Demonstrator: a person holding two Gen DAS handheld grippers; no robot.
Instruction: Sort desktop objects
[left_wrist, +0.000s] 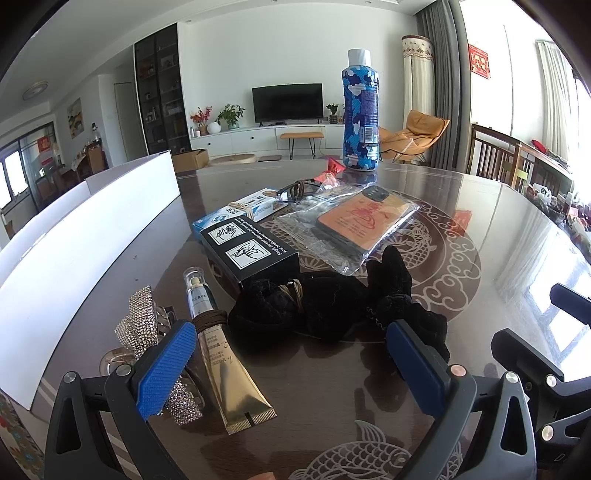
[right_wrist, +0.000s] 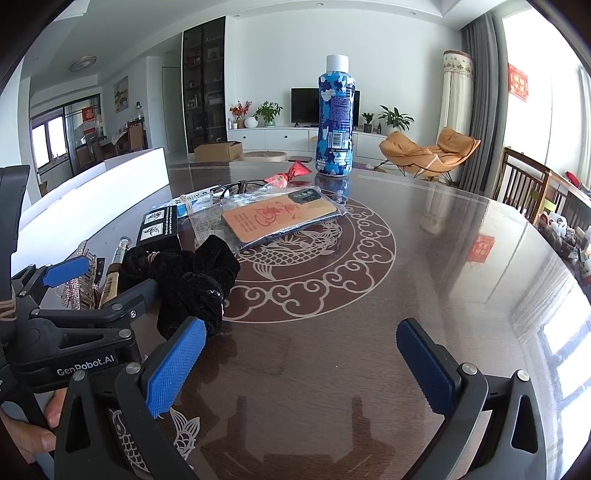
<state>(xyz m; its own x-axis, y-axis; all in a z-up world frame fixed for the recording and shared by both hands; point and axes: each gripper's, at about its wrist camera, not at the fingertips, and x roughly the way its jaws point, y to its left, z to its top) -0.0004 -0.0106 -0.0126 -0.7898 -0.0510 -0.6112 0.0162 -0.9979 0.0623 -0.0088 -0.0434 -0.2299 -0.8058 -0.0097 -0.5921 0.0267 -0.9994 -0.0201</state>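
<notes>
A black velvet scrunchie (left_wrist: 332, 306) lay beside a gold tube (left_wrist: 225, 354), rhinestone clip (left_wrist: 147, 332), black box (left_wrist: 251, 251), bagged phone case (left_wrist: 354, 225) and upright camouflage bottle (left_wrist: 360, 114).

The left gripper's (right_wrist: 92, 295) black frame carries the white brand name "GenRobot.AI". The black box (left_wrist: 251, 251) bears two hand pictograms and upside-down white print, part of which reads "your hands to remove". A barcode sits on the label of the blue camouflage bottle (right_wrist: 335, 122), and the print on the gold tube (left_wrist: 229, 369), the orange phone case (right_wrist: 280, 218) and the red wall sign (left_wrist: 479, 61) is too small to read.
</notes>
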